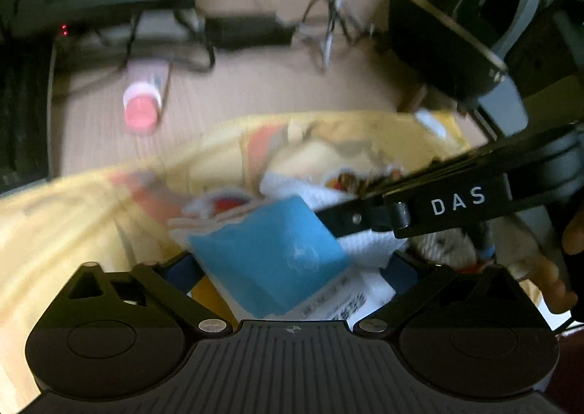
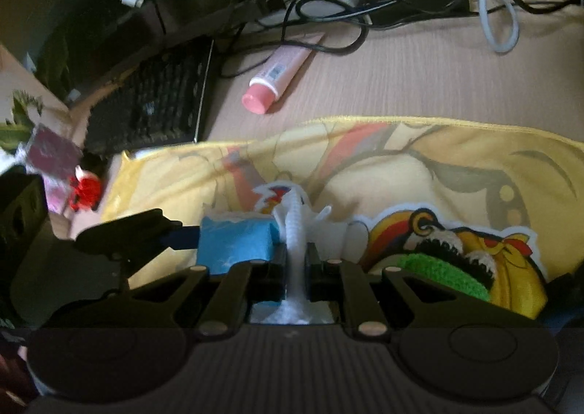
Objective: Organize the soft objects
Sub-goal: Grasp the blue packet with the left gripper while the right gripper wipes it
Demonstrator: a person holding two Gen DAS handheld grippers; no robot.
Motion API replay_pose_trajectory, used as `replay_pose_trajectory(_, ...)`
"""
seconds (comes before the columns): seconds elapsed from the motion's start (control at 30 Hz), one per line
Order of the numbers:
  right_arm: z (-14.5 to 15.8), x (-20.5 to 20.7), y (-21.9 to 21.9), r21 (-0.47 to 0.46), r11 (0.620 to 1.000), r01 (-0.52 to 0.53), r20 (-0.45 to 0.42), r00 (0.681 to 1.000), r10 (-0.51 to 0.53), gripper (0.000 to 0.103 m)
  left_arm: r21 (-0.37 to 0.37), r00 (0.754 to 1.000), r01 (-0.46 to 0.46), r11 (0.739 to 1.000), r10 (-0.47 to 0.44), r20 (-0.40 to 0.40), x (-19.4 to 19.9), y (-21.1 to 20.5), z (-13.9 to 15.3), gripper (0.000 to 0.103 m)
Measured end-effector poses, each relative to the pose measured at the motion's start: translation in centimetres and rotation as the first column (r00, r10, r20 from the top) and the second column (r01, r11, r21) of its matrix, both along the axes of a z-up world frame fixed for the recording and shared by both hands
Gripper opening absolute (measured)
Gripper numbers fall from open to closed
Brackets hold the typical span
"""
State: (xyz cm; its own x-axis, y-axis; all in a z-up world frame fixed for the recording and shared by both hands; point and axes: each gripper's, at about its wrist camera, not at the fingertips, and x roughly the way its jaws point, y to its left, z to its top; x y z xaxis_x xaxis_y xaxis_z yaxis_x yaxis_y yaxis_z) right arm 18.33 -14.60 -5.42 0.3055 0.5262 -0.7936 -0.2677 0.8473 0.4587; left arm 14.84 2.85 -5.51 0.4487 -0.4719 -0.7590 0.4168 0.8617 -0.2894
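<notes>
Blue sponge block between our spread left tongs, white cloth pinched in the right

In the left wrist view the soft blue rectangular sponge block [image 1: 270, 253] lies at twelve o'clock from our left tongs [image 1: 292, 268], inside their spread gap with no pad pressing it as far as we can tell, its long axis running from ten to four o'clock. It rests on the yellow printed cloth [image 1: 91, 217] over the tabletop [image 1: 255, 85]. Our right tongs [image 2: 296, 260], pressed nearly together, pinch a strip of white knitted cloth [image 2: 296, 231]; there the block sits just beside them at ten o'clock. We judge the left hand the nearer.
</notes>
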Motion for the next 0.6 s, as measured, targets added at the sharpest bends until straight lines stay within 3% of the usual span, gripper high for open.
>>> replay_pose_trajectory(0.03, 0.2, 0.1, -0.3, 0.019, 1.000, 0.012, -0.002, 1.000, -0.012, 0.012, 0.014, 0.999, 0.000, 1.000, -0.001, 0.043, -0.2, 0.0, 0.6, 0.080)
replay_pose_trajectory(0.13, 1.9, 0.1, -0.8, 0.073, 0.997, 0.030, 0.023, 0.999, -0.031, 0.012, 0.098, 0.977, 0.014, 0.995, -0.034, 0.211, -1.5, -0.5, 2.9, 0.076)
replay_pose_trajectory(0.23, 3.6, -0.3, -1.0, 0.113, 0.993, 0.022, 0.060, 0.998, -0.029, 0.012, 0.218, 0.902, 0.018, 0.976, -0.110, 0.418, -4.4, -1.4, 4.7, 0.070)
replay_pose_trajectory(0.3, 4.6, -0.8, -1.1, 0.134, 0.991, 0.012, 0.081, 0.996, -0.023, 0.012, 0.292, 0.858, 0.005, 0.956, -0.154, 0.490, -6.3, -1.8, 4.9, 0.070)
replay_pose_trajectory(0.5, 3.4, -2.6, -0.7, 0.132, 0.991, -0.004, 0.041, 0.999, -0.001, 0.012, 0.268, 0.916, 0.041, 0.963, -0.143, 0.376, -9.0, -0.6, 2.3, 0.060)
replay_pose_trajectory(0.6, 3.0, -4.0, 0.1, 0.135, 0.990, -0.029, 0.025, 0.999, 0.026, 0.012, 0.234, 0.918, 0.071, 0.970, -0.155, 0.365, -10.5, -0.5, 2.3, 0.052)
